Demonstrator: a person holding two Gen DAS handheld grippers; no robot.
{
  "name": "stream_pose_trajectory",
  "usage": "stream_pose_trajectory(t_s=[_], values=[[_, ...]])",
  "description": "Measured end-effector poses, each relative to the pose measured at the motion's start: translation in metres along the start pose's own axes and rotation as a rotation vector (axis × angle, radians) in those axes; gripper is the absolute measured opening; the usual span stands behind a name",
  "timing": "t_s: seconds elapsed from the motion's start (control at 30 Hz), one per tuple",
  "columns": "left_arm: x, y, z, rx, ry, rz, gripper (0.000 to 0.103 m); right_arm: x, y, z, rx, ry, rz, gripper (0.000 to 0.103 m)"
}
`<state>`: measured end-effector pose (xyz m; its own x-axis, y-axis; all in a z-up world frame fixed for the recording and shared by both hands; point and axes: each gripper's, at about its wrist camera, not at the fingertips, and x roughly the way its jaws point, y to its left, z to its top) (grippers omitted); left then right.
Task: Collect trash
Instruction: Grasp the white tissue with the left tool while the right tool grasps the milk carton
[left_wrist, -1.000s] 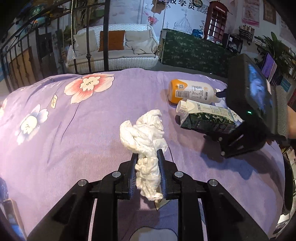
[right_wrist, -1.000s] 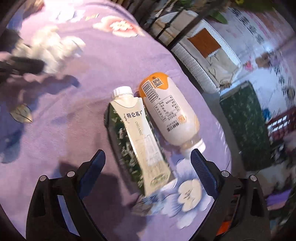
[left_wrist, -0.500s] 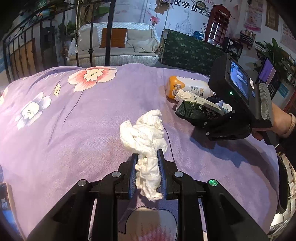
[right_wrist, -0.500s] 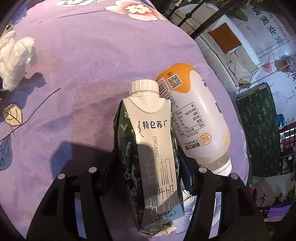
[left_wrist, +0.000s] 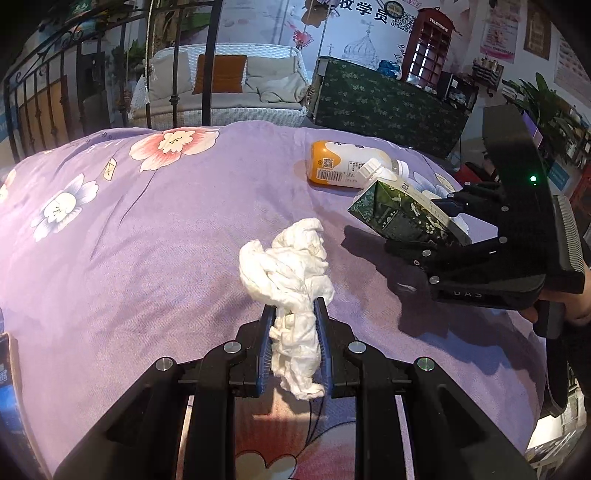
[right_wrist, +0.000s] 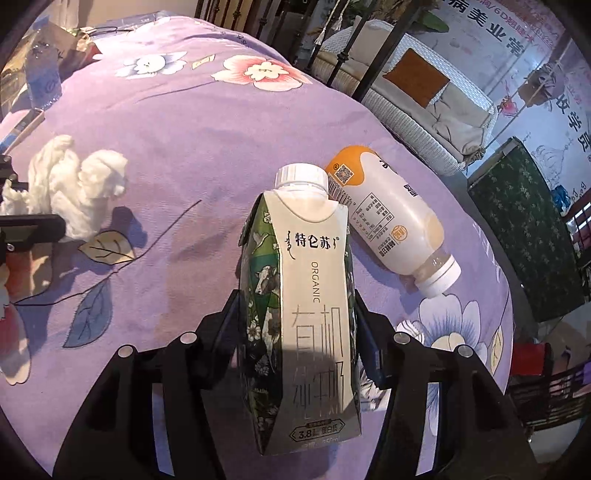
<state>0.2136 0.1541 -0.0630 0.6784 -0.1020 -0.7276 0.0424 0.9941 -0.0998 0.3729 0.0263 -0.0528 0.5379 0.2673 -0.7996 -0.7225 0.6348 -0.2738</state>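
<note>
My left gripper (left_wrist: 293, 314) is shut on a crumpled white tissue (left_wrist: 288, 266), which bulges above the pads just over the purple flowered bedcover (left_wrist: 147, 240). To the right, my right gripper (right_wrist: 295, 299) is shut on a green and white milk carton (right_wrist: 306, 240), pads pressed on both its sides. The carton (left_wrist: 402, 214) is tilted cap-up, clear of the cover. An orange and white plastic bottle (right_wrist: 391, 225) lies on its side on the cover just behind the carton. The right wrist view shows the tissue (right_wrist: 74, 188) at the left edge.
A black iron bed frame (left_wrist: 210, 74) stands behind the bed, with a white wicker sofa (left_wrist: 229, 92) and a green-covered table (left_wrist: 388, 103) beyond. A clear water bottle (right_wrist: 44, 81) lies at the far left corner of the bed. A hand (left_wrist: 569, 306) holds the right gripper.
The right gripper closed from wide open onto the milk carton and raised it off the cover, cap tilted up. The left gripper kept its hold on the tissue.
</note>
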Motion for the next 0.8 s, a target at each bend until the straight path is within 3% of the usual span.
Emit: stream_pose_trajectory(t_s=[0.33,0.8], values=[[-0.012,-0.031,-0.014,0.039,-0.006,-0.04,0.021,-0.054,0.0,-0.047,0.256,-0.1,0.013,0.057],[-0.026,-0.096,-0.034,0.143,-0.03,-0.137,0.021,-0.128,0.002,-0.146,0.577,-0.206,-0.078,0.057]])
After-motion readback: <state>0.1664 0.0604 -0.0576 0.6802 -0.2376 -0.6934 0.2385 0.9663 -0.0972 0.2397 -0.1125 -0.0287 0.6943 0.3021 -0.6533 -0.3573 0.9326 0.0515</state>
